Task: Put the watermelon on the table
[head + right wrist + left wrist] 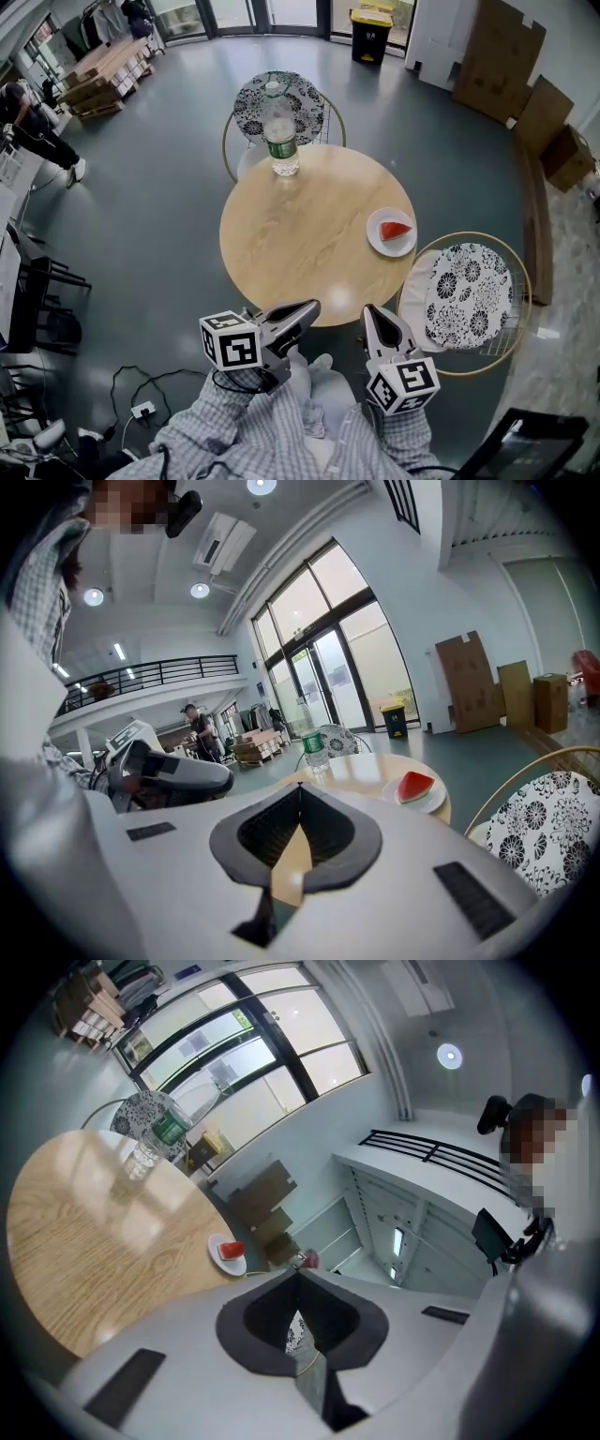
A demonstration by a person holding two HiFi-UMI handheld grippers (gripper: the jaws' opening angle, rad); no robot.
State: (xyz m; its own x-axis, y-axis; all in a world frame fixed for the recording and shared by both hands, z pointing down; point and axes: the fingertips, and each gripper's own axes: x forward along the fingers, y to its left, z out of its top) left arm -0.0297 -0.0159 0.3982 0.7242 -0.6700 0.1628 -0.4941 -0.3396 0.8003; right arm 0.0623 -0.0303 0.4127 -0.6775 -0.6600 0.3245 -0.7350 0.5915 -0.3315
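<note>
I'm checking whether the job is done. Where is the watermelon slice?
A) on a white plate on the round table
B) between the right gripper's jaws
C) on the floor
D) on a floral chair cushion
A: the watermelon slice lies on the white plate, which sits near the right edge of the round table.

You see grey floor, round wood surface, 2 wire chairs w/ floral cushions, cardboard boxes top right, glass doors + yellow-lid bin behind, pallets far left.
</note>
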